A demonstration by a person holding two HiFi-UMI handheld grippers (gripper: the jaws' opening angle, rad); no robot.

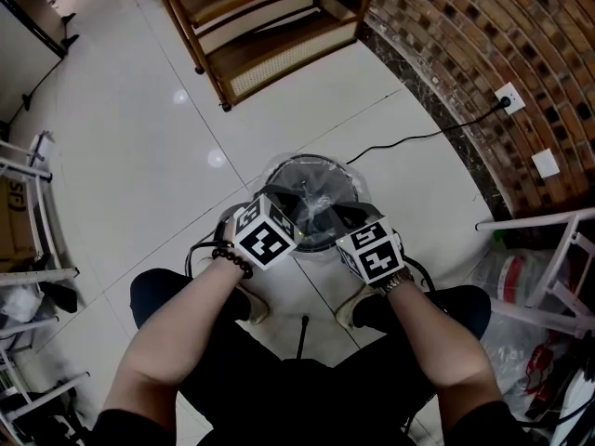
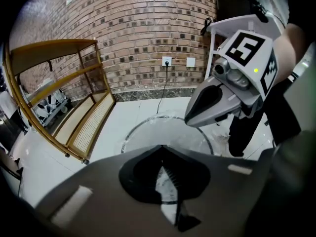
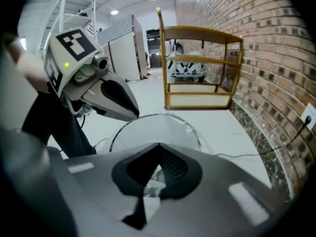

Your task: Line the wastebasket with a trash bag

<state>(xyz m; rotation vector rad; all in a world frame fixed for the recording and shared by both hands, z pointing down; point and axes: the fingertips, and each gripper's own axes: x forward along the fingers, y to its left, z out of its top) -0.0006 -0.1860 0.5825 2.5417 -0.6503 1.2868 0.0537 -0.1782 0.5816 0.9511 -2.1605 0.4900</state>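
The round wire wastebasket (image 1: pixel 313 161) stands on the tiled floor between the person's feet, with a clear trash bag (image 1: pixel 354 188) draped over its rim. Both grippers sit at the near rim. My left gripper (image 1: pixel 299 203) is shut, and a strip of the clear film shows in its jaws (image 2: pixel 164 182). My right gripper (image 1: pixel 338 214) is shut too, with crinkled film pinched at its tips (image 3: pixel 150 180). Each gripper shows in the other's view: the right gripper (image 2: pixel 196 118) and the left gripper (image 3: pixel 129 113) hang over the bag's open mouth (image 2: pixel 168 135), (image 3: pixel 160 130).
A wooden shelf unit (image 1: pixel 270 35) stands beyond the basket. A brick wall (image 1: pixel 483 54) runs along the right, with a socket (image 1: pixel 509 98) and a black cable across the floor. White metal racks (image 1: pixel 28 221) flank both sides; plastic bags (image 1: pixel 516 282) lie at the right.
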